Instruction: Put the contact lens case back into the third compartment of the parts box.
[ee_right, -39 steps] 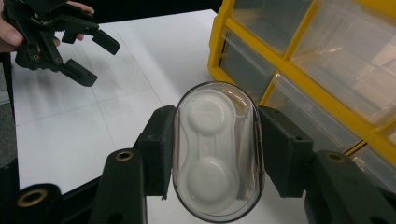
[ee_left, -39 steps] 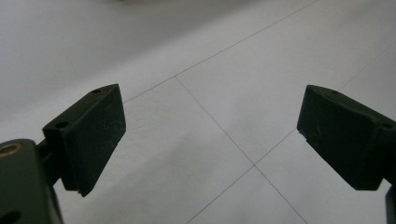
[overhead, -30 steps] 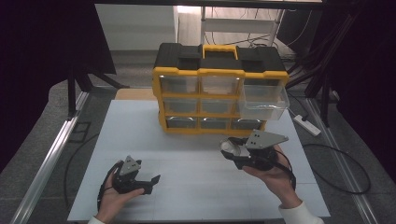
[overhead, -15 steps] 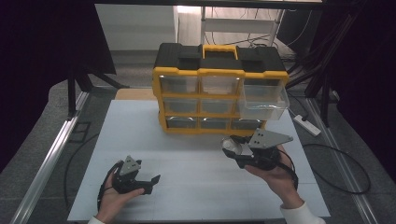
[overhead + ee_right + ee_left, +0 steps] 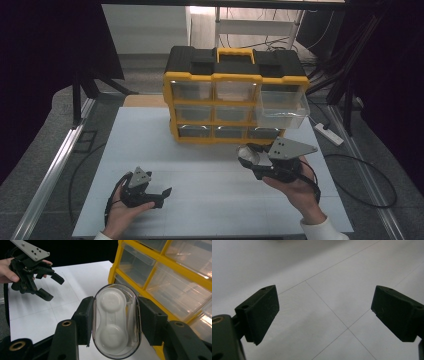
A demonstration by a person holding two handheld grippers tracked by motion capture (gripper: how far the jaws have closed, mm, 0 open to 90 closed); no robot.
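Note:
A clear oval case with a white two-well insert (image 5: 115, 321) sits between the pads of my right gripper (image 5: 115, 322), which is shut on it. In the high view that gripper (image 5: 248, 156) is held above the table in front of the yellow and black drawer cabinet (image 5: 235, 95), with the case (image 5: 246, 152) at its tip. The cabinet's top right drawer (image 5: 282, 107) is pulled out. My left gripper (image 5: 164, 195) rests low at the table's front left, jaws open with nothing between them (image 5: 324, 312).
The white table (image 5: 210, 165) carries faint grid lines. The cabinet's clear drawers (image 5: 160, 287) stand close on the right in the right gripper view. A power strip (image 5: 328, 133) and cables lie on the floor at the right. A metal rail (image 5: 50, 170) runs along the left.

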